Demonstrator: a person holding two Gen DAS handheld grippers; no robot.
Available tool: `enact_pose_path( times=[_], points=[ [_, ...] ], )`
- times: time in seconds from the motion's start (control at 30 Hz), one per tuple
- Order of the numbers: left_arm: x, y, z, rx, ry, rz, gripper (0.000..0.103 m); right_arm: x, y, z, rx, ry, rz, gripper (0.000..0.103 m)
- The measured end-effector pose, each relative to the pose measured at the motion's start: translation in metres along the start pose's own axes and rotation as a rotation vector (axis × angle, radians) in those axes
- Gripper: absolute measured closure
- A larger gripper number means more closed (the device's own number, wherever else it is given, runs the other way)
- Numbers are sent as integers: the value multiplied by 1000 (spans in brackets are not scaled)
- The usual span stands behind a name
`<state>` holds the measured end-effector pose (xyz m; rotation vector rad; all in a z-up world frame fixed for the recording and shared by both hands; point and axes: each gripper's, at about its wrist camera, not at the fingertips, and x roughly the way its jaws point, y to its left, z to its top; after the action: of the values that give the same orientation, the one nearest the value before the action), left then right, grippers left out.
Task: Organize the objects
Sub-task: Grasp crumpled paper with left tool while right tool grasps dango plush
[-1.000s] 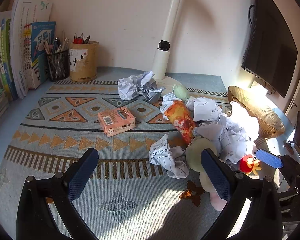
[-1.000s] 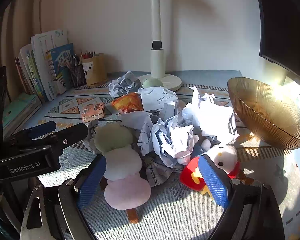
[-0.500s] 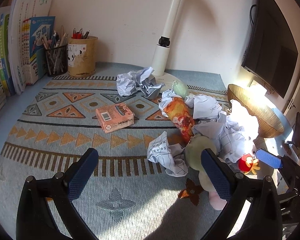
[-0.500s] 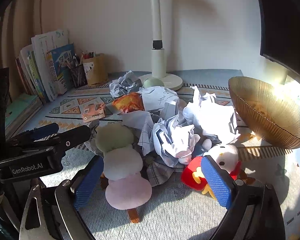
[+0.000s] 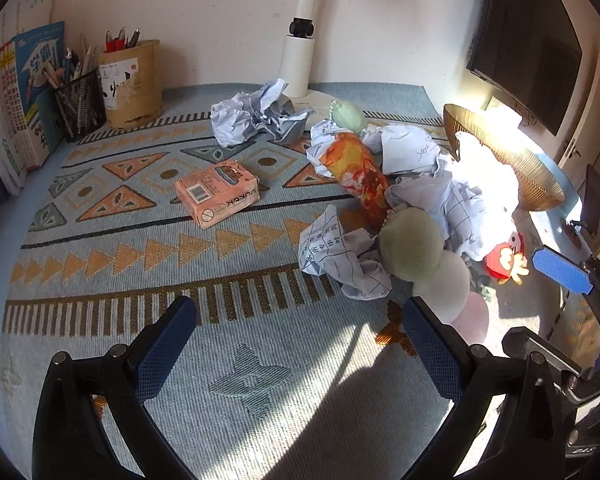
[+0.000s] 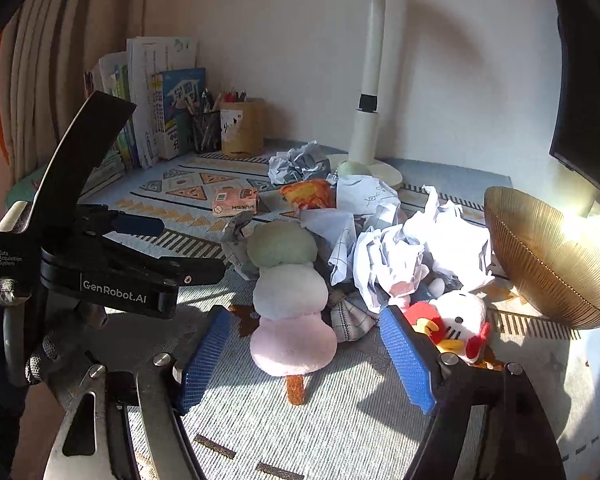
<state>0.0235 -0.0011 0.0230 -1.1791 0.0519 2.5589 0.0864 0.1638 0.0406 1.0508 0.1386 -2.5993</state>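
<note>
Covering the desk is a woven mat [image 5: 148,268] in pale blue with bands of orange triangles, lit hard from the right by sun. Against the far wall stands a white lamp post [image 6: 367,120] on its round base, and at the far left lean books [image 6: 156,96] beside a mesh pen cup [image 5: 80,104] and a tan pen holder [image 5: 134,86]. A dark monitor [image 5: 528,56] hangs at the right, with a ribbed golden bowl [image 6: 540,256] below it. A pink box [image 5: 218,194] lies alone mid-mat. To its right sits a heap of crumpled paper [image 6: 392,264], an orange snack packet [image 5: 358,174], a tri-coloured plush dumpling skewer [image 6: 288,300] and a small white-and-red plush chick [image 6: 456,324].

The right gripper [image 6: 308,360] is near the plush skewer, its jaws closing with the pink end between them, the blue pads not yet pressing it. The left gripper [image 5: 300,344] hangs over bare mat, jaws spread wide with nothing between them.
</note>
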Motion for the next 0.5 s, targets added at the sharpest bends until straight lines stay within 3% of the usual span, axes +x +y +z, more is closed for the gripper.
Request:
enact_pose_path(
  times=[0.07,0.2,0.27,0.33,0.4,0.43,0.5],
  points=[
    [4,2,0,-10,20,-20,1,20,-7,3,55,99,35,26],
    [18,-11,10,35,43,-24,1,42,-11,13,53,162,-8,28],
    [27,-17,18,60,59,-38,1,44,-12,13,48,172,-20,53],
    [34,-22,23,75,68,-38,4,38,-13,12,50,155,-7,54],
    [40,-28,23,101,94,-29,23,30,-20,9,87,135,44,55],
    [41,-30,22,107,95,-28,43,24,-24,7,106,113,78,55],
    [37,-29,20,102,88,-19,47,13,-29,7,128,73,113,55]
  ],
)
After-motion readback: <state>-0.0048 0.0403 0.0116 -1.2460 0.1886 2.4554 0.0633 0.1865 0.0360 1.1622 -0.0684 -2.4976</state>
